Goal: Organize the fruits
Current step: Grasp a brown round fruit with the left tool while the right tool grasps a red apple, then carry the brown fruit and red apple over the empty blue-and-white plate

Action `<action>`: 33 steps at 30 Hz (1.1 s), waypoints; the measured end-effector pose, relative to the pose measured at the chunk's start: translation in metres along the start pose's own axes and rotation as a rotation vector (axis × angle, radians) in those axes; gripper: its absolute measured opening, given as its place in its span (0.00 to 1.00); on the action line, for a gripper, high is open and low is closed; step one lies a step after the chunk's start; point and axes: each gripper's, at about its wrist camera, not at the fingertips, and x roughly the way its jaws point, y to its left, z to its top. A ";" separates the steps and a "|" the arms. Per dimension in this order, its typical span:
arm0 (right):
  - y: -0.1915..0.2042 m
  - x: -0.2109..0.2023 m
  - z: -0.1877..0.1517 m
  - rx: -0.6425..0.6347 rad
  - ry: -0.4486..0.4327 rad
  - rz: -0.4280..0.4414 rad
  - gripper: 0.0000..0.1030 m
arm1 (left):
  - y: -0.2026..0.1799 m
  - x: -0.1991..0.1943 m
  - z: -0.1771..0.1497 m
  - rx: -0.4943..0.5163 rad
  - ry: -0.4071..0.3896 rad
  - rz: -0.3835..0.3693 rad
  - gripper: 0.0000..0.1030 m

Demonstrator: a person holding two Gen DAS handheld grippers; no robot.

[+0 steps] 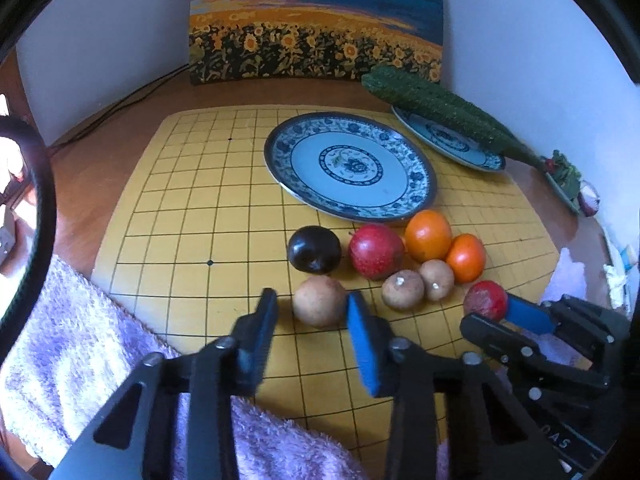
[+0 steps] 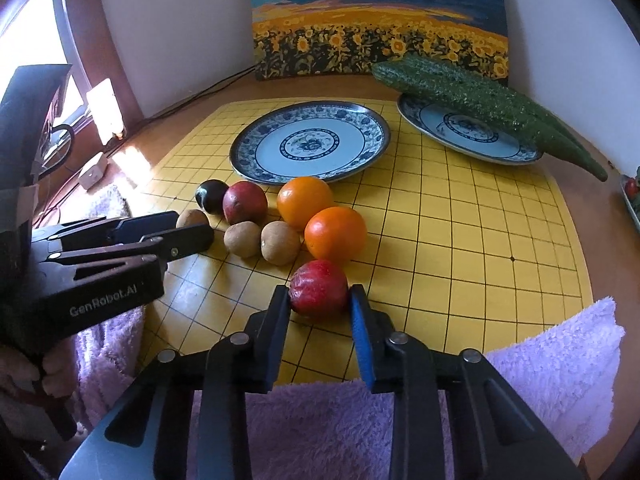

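**Red fruit clamped, brown fruit bracketed**

Black and blue pads of the right gripper (image 2: pixel 320 300) pressed against both sides of a small red fruit (image 2: pixel 319 288), closed on it at the near edge of the yellow grid mat (image 2: pixel 460 240). Resting on the mat or lifted: cannot tell.

Left gripper (image 1: pixel 313 306) spread wide around a round brown fruit (image 1: pixel 319 300), blue pad touching or nearly touching its right side, black pad standing apart on its left with a gap showing. Not gripped.

Just beyond, clustered on the mat: two more small brown fruits (image 1: pixel 403 290) side by side, a larger red apple (image 1: pixel 376 251), a dark plum (image 1: pixel 315 249) to its left, two oranges (image 1: pixel 428 235) touching each other on the right.

Behind the cluster, a blue-and-white patterned plate (image 1: pixel 280 168), its near rim just beside the farther orange. Farther right, a second patterned plate (image 2: pixel 412 116) carrying a long bumpy green gourd (image 2: pixel 480 96), its tapered end overhanging the rim.

Lilac fluffy towel (image 2: pixel 560 360) draped along the near edge of the mat under both grippers. Wooden bench (image 1: pixel 100 184) beneath everything. Sunflower painting (image 1: pixel 316 20) propped against the white wall at the back, dark cables (image 1: pixel 132 96) trailing to its left.
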 end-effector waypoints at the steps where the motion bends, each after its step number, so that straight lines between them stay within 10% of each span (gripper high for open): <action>1: 0.000 0.000 -0.001 0.001 0.001 0.002 0.30 | 0.000 0.000 0.000 -0.001 0.001 -0.005 0.30; 33: -0.003 -0.041 0.052 -0.006 -0.090 0.050 0.30 | -0.007 -0.038 0.051 0.066 -0.085 -0.076 0.28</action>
